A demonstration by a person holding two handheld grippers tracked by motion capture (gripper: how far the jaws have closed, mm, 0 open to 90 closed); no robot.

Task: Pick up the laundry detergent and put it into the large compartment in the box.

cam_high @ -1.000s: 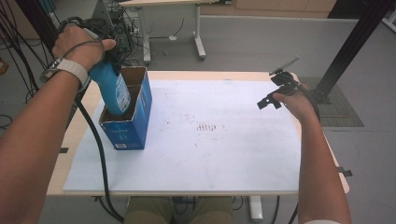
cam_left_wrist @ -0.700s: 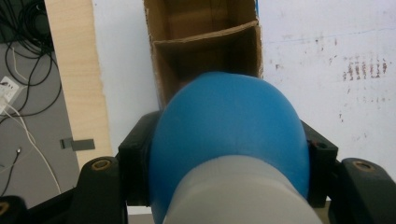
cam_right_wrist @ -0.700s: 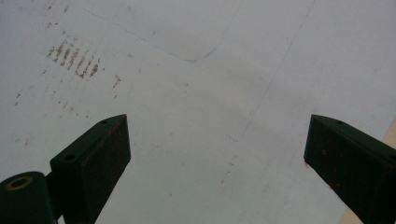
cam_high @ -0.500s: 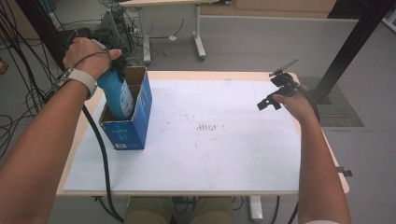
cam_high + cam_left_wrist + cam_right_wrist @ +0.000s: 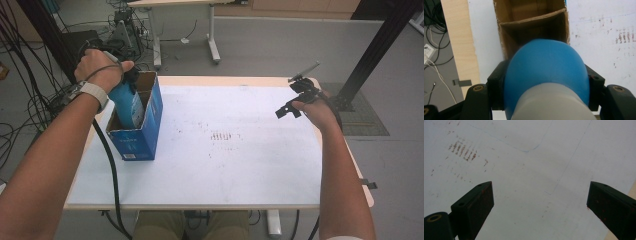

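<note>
Two hand-held grippers up top: the left hand-held gripper (image 5: 125, 80) has a blue bottle (image 5: 127, 105) partly down in the box (image 5: 145, 135) at the desk's (image 5: 225, 160) left. Left gripper view: jaws clamped on the bottle (image 5: 546, 72). Right gripper view: right hand-held gripper (image 5: 540, 202) wide open, holding nothing.

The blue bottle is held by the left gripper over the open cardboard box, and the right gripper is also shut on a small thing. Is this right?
Not quite. The right gripper holds nothing: in the right gripper view its fingers stand wide apart above the bare white table cover. The rest is right: the left gripper grips the blue bottle over the open cardboard box.
</note>
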